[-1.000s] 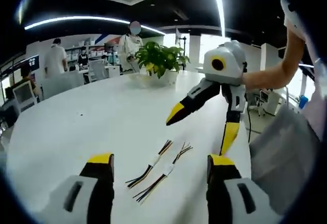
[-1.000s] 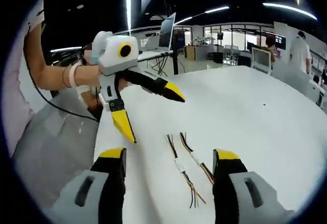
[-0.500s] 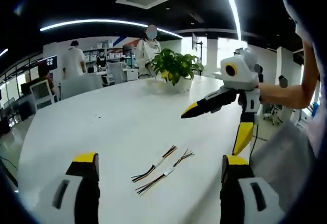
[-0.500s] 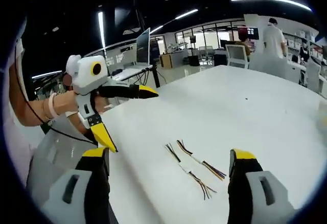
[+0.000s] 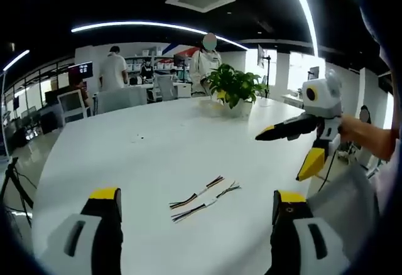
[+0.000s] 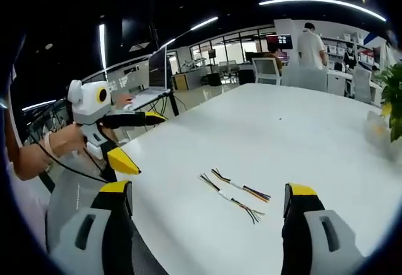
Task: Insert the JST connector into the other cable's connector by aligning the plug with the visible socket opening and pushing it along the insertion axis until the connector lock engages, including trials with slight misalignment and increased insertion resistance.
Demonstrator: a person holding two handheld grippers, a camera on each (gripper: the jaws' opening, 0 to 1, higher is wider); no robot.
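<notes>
Cables lie side by side on the white surface (image 5: 125, 162), two short wire bundles, each with a small white connector near its middle. In the left gripper view, one cable (image 5: 196, 193) sits just beyond the other cable (image 5: 205, 204), nearly parallel and close together, both running from about 8 o'clock toward 2 o'clock; whether they touch cannot be told. In the right gripper view the same pair shows near the middle: the cable (image 6: 241, 188) farther from the camera and the nearer one (image 6: 229, 198) both slant from 10 o'clock down to 4 o'clock, their coloured wire ends fanned out.

The left tool (image 5: 198, 201) is released, its two yellow-tipped jaws standing wide apart at the bottom of its own view, with both cables lying well ahead between them and nothing gripped. In the right gripper view it appears at 9 o'clock (image 6: 135, 140), held in a hand (image 6: 59, 142), jaws spread, above the surface edge and well apart from the cables.

The right tool (image 6: 208, 192) is likewise released, jaws wide and empty, the cables ahead of the gap. In the left gripper view it shows at 3 o'clock (image 5: 289, 146), jaws splayed, off to the side of the cables.

A potted plant (image 5: 237, 86) stands at the far side of the surface, and people (image 5: 115, 70) stand among desks beyond it.
</notes>
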